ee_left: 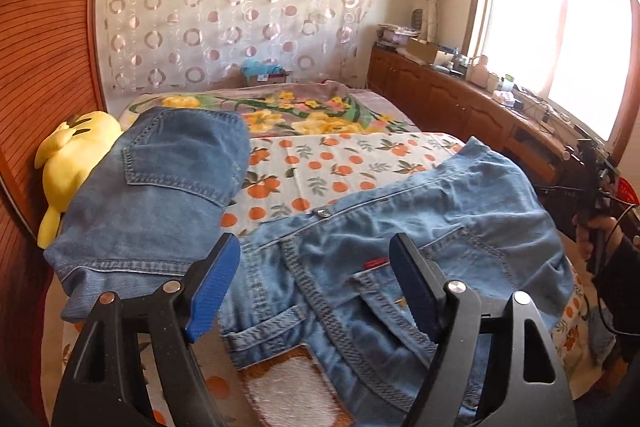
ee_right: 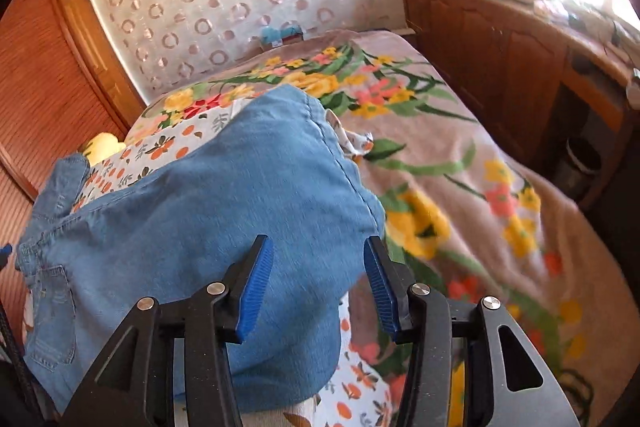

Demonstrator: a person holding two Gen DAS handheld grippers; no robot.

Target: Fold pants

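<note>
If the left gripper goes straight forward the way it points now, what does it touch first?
Most likely the jeans: the open left gripper points down at the denim near the waistband, with nothing between. How far away the cloth lies is unclear.

No readable text, number or brand anywhere in either view. Small red tab [ee_left: 376, 263] on the back pocket of the light blue denim pants [ee_left: 420, 227]: too small to make out any lettering. White label [ee_left: 262, 78] on the cardboard box [ee_left: 266, 77] at the far end of the bed: only a blur. Clutter along the brown wooden cabinet top [ee_left: 472, 83] under the window: no legible print.
</note>
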